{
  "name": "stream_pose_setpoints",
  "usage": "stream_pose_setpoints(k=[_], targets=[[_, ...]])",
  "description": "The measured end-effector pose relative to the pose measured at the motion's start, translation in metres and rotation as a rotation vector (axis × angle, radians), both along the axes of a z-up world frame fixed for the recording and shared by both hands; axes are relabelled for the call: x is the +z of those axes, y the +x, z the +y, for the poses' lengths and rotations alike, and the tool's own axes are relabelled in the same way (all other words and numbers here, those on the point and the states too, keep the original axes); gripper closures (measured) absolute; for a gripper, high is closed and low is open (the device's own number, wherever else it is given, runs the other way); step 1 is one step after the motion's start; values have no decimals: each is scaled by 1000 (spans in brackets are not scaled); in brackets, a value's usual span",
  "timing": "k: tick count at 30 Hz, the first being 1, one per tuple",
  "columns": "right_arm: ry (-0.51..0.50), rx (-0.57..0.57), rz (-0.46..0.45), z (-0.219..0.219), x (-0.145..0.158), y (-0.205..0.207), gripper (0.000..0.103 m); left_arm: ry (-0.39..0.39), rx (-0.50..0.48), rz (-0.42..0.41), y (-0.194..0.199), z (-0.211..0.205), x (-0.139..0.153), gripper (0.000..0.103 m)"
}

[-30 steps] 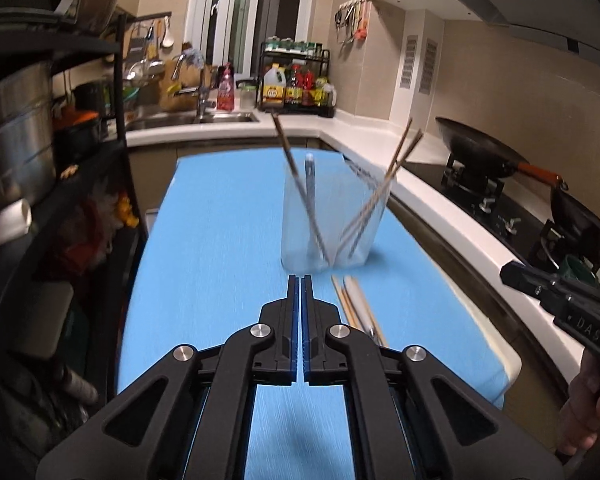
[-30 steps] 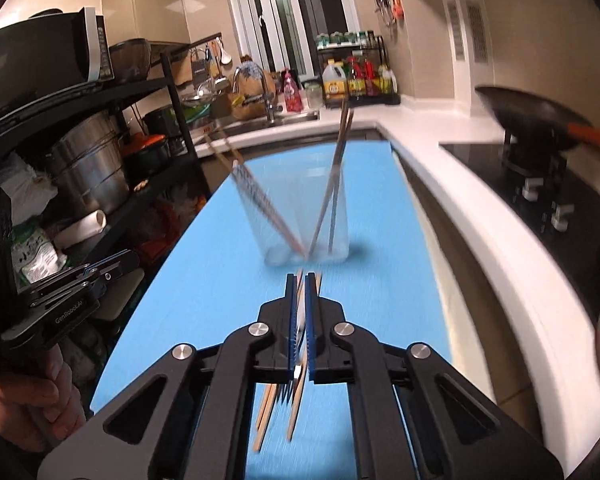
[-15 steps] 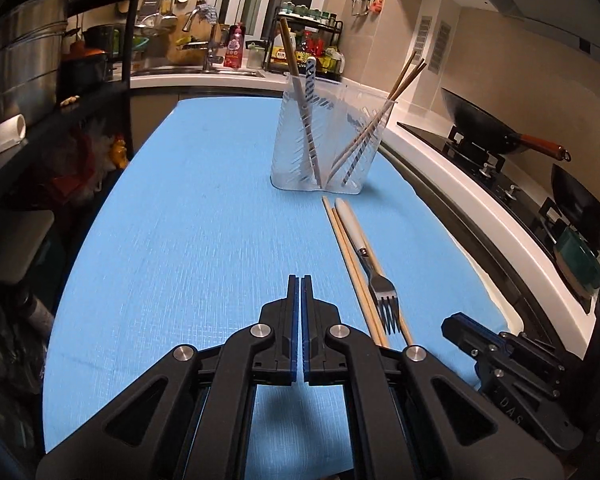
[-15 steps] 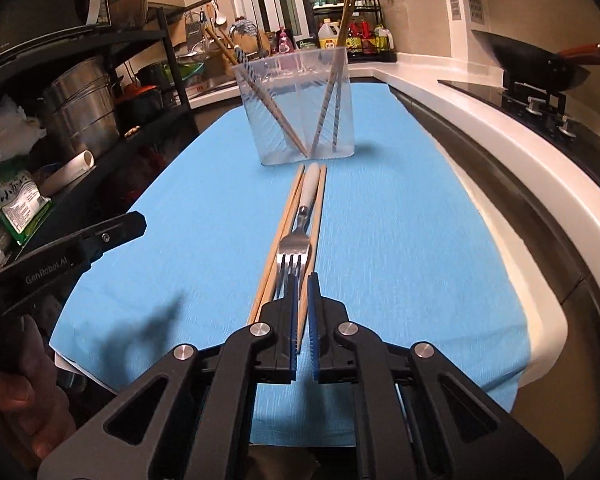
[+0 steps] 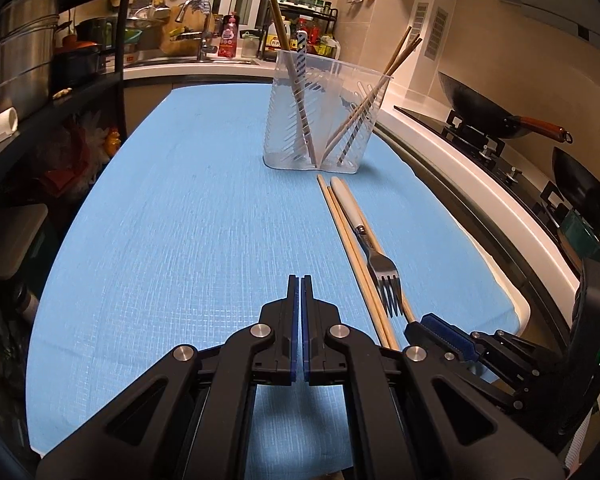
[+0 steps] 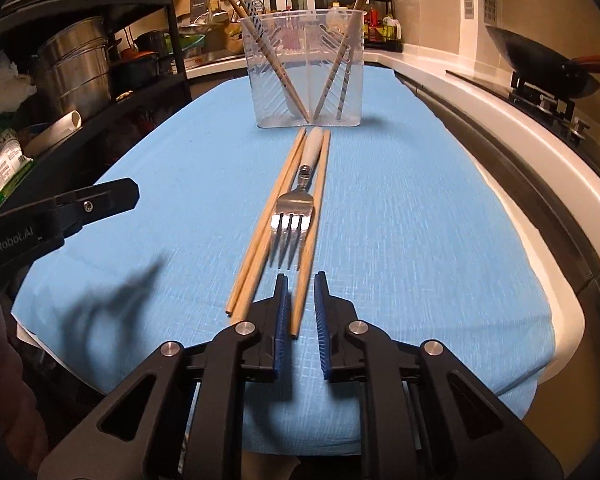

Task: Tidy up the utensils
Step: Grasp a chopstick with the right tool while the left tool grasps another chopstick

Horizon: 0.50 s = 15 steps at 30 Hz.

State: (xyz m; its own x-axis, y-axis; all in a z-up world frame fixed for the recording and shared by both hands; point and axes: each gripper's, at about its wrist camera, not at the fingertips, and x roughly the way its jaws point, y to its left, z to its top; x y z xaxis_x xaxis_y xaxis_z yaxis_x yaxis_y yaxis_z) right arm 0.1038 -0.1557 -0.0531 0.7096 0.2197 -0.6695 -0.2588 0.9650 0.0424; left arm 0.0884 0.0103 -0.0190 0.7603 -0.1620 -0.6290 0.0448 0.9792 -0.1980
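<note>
A clear plastic utensil holder (image 5: pixel 324 116) (image 6: pixel 306 68) stands on the blue cloth (image 5: pixel 188 216) with several chopsticks leaning inside. In front of it lie loose wooden chopsticks (image 5: pixel 354 256) (image 6: pixel 260 236) and a white-handled fork (image 5: pixel 382 270) (image 6: pixel 294 210), tines toward me. My right gripper (image 6: pixel 301 286) is slightly open, low over the near ends of the chopsticks, one chopstick end (image 6: pixel 300 300) between its fingers. It also shows in the left wrist view (image 5: pixel 432 326). My left gripper (image 5: pixel 300 284) is shut and empty, left of the fork. It shows at the left of the right wrist view (image 6: pixel 100 200).
A white counter edge (image 6: pixel 540 148) runs along the right with a stove and black woks (image 5: pixel 488 108) (image 6: pixel 536 64). A black shelf rack with steel pots (image 5: pixel 16 60) (image 6: pixel 76 68) stands on the left. A sink and bottle rack (image 5: pixel 300 36) are at the back.
Both grippers pulled back and down from the holder toward the near end of the cloth. The right gripper's jaws have parted a little around a chopstick end.
</note>
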Motion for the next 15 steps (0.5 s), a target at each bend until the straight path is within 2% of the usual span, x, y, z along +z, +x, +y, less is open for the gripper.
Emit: stream_pose_setpoints(k=[4,10,15], targets=[[-11,-43,-44,-13,-1,-5,98,-17,-22,0,0,-8,-5,102],[16,-137,-110,-43,-7,-18,98,-88,-76,32,3,-28,-21,102],[19,-148,-134,-48,-8,-24,98,-85,-96,36,4,-47,-26,102]])
